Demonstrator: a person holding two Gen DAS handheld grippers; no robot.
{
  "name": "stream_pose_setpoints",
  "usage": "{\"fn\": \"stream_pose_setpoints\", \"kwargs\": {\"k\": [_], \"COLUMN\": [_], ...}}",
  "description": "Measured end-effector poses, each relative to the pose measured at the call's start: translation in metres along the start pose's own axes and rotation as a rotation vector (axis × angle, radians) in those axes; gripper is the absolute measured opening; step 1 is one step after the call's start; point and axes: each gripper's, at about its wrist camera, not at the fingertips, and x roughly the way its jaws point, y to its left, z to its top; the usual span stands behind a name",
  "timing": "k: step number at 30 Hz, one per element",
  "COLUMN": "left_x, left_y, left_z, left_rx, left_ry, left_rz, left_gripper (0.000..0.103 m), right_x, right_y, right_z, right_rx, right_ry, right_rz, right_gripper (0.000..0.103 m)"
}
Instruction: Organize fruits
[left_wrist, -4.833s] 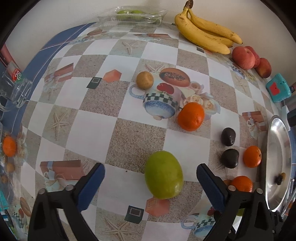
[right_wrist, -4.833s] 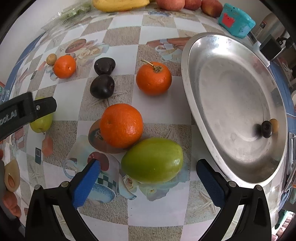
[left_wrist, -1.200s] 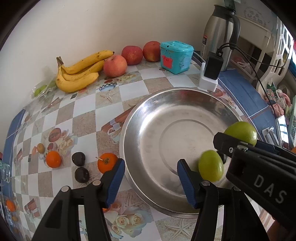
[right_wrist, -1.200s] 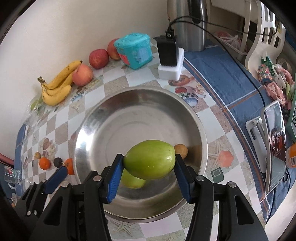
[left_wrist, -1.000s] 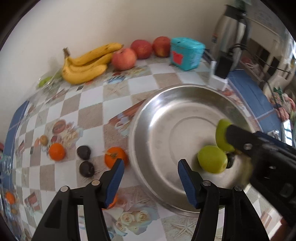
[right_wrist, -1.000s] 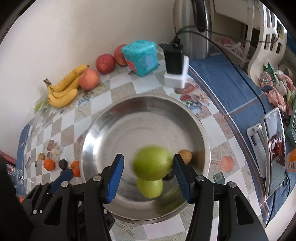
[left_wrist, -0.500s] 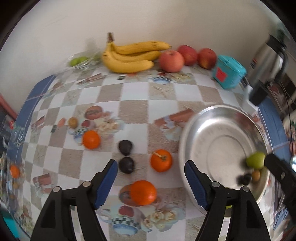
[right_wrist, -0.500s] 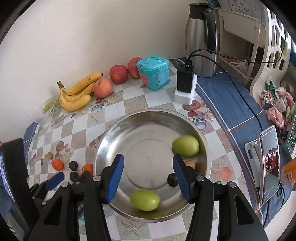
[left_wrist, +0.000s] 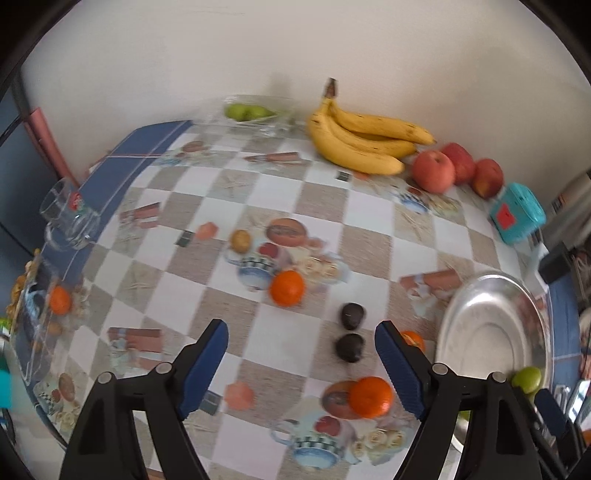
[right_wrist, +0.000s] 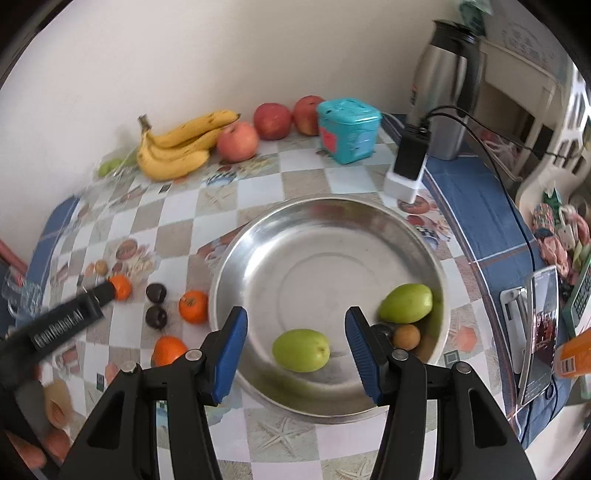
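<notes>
Two green fruits (right_wrist: 301, 350) lie loose in bowl (right_wrist: 236, 258), beside small dark and tan ones. Right gripper (right_wrist: 295, 354) above bowl, fingers spread, empty. Left gripper (left_wrist: 301, 365) fingers opening, empty, over oranges (left_wrist: 370, 397) and plums (left_wrist: 349, 348) on surface (left_wrist: 236, 214). Risks: round fruit rolling off when nudged; green fruit rolling when next piece drops in; blur spoiling aim.

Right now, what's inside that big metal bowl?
The steel bowl holds two green mangoes and a small brown fruit. A small dark fruit beside it is mostly hidden behind the right gripper's finger.
</notes>
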Motion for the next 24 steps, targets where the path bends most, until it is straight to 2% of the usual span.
{"fn": "stream_pose_setpoints", "kwargs": {"k": [3, 7, 16, 24], "left_x": [0.000, 0.004, 0.016, 0.021], "left_y": [0.011, 0.019, 0.015, 0.012], "left_z": [0.001, 0.000, -0.005, -0.007], "left_rx": [-0.024, -0.033, -0.006, 0.013], "left_ry": [0.005, 0.016, 0.052, 0.061], "left_rz": [0.010, 0.034, 0.049, 0.054], "left_gripper": [0.088, 0.102, 0.103, 0.103], "right_x": [0.002, 0.008, 0.021, 0.031], "right_y": [0.009, 0.016, 0.015, 0.014], "right_z": [-0.001, -0.003, -0.007, -0.010], "right_rx": [-0.016, -0.020, -0.031, -0.041], "right_ry": [0.011, 0.028, 0.066, 0.105], "right_rz": [0.002, 0.002, -0.045, -0.023], "right_gripper": [0.056, 0.056, 0.056, 0.056]}}
